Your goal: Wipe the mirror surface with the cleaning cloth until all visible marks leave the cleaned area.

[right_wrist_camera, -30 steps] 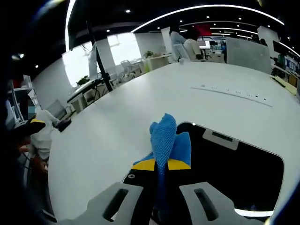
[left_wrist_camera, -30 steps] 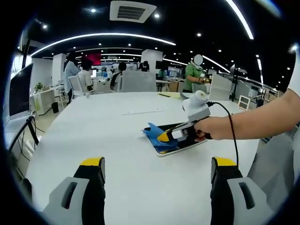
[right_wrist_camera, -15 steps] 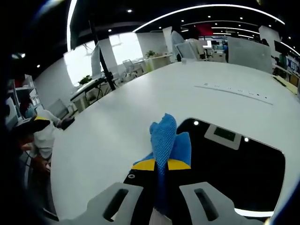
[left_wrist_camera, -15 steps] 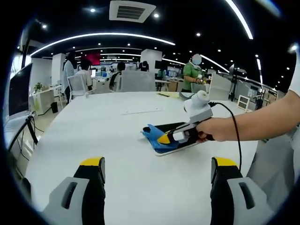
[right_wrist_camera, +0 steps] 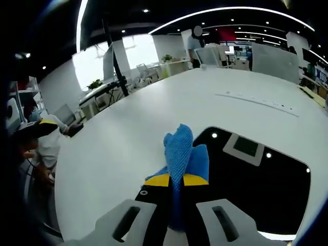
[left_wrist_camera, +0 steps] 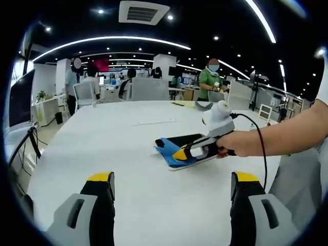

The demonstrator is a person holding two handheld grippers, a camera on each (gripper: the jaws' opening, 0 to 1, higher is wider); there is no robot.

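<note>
Jaws of the right gripper (right_wrist_camera: 176,180) are closed tight on the blue cleaning cloth (right_wrist_camera: 180,148), which sticks up between the yellow tips and rests on the near-left corner of the mirror (right_wrist_camera: 256,184); the left gripper (left_wrist_camera: 173,179) hangs with its jaws spread wide and nothing between them, well back from the work. From the left gripper view the mirror (left_wrist_camera: 190,138) lies flat on the white table (left_wrist_camera: 102,148) with the cloth (left_wrist_camera: 165,147) at its left end. Wiping looks under way: the dark glass reflects ceiling lights and I can make out no marks, though the far right part is cut off, so completion cannot be judged.
</note>
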